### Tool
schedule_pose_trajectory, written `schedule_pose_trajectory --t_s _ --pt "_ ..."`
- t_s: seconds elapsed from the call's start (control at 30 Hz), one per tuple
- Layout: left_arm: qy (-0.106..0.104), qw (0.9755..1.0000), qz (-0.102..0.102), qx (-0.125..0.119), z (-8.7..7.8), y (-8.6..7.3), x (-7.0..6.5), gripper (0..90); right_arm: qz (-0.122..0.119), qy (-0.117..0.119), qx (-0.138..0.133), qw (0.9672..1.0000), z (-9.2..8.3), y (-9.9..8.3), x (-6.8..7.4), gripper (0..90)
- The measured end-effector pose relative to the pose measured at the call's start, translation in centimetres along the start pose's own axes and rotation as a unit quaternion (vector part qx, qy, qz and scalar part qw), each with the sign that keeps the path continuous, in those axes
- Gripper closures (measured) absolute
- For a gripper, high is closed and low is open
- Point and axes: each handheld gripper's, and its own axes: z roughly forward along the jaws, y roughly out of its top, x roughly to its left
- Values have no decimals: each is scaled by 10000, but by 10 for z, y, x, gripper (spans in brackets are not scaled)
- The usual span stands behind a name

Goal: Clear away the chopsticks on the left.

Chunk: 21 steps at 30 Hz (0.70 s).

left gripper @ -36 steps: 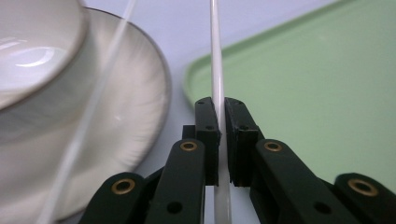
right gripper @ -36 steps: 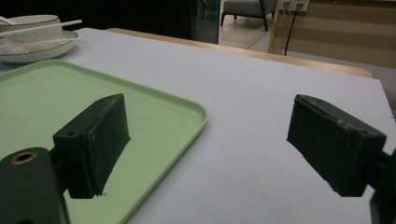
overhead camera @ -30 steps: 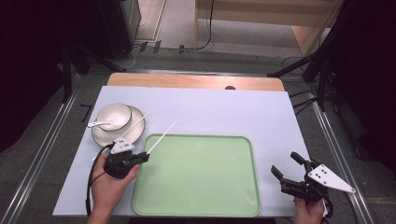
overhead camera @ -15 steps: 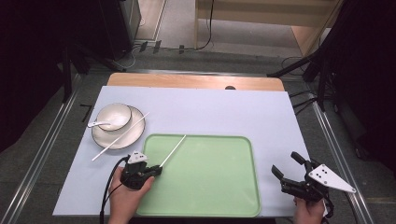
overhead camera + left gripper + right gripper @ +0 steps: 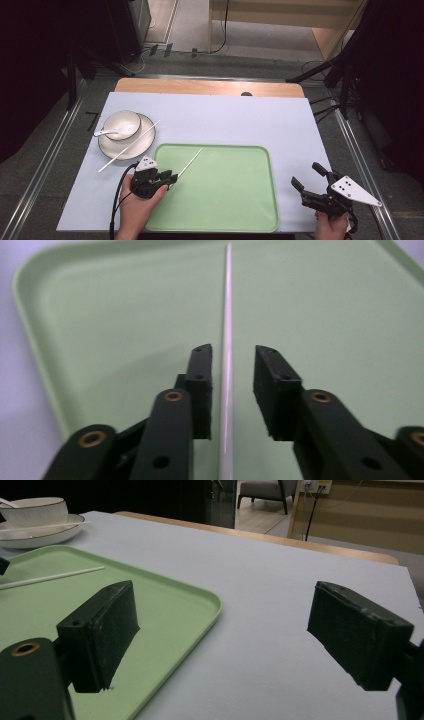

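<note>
I had the left gripper low over the near-left part of the green tray, with one white chopstick running straight between its jaws and out across the tray floor. The jaws had just been opening; in the left gripper view a narrow gap showed on either side of the stick, so the pads were no longer pressing on it. The second chopstick lay slanted across the plate with the bowl and spoon, off the tray to the upper left.

My worry was the withdrawal. With so little clearance, any sideways drift as I backed the hand away could catch the stick on a pad and drag or roll it toward the tray's rim. Lifting at a tilt could flick it the same way. The thin, round stick would probably roll freely on that smooth floor.

The left hand sat palm down at the tray's near-left corner, the gripper pointing up and to the right along the stick. The right gripper rested on the surface beyond the tray's right edge, jaws wide apart and empty, aimed toward the tray.
</note>
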Motion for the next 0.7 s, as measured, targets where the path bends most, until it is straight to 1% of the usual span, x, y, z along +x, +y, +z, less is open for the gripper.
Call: schedule_pose_trajectory --t_s 0.03,0.07,0.1,0.17,0.23,0.27,0.3,0.33,0.37,0.4,0.47,0.6,0.67,0.7 --pt "-3 10000 71 15 5 5 -3 799 5 0 1 10000 0 0 0 128" --pt "39 9998 175 67 11 10 -5 878 6 -4 9 10000 0 0 -1 128" --pt "37 9995 281 112 18 15 -8 900 8 -11 14 10000 1 0 -1 128" --pt "-120 9987 455 169 31 21 -13 900 2 6 26 10000 2 0 0 128" --pt "-202 9974 629 271 43 25 -19 900 0 28 37 10000 2 0 1 128" --pt "-219 9971 653 311 49 27 -21 900 -19 33 46 10000 3 -1 1 128" --pt "-157 9970 666 370 53 27 -22 900 -19 33 59 10000 3 -1 1 128" --pt "-91 9967 670 444 56 27 -21 900 -22 38 63 10000 3 -1 1 128" --pt "-49 9969 622 474 58 27 -20 900 -19 36 60 10000 4 -1 1 128" --pt "-49 9977 517 430 57 26 -17 900 -19 32 59 10000 3 -1 1 128" --pt "137 9978 486 426 53 26 -13 900 -22 33 58 10000 3 -1 1 128" --pt "221 9988 265 358 44 21 1 900 12 12 69 10000 3 -2 -1 128" --pt "287 9987 214 355 38 18 5 900 2 16 72 10000 3 -1 0 128" --pt "361 9985 207 347 35 17 7 900 -9 16 64 10000 3 -1 0 128"
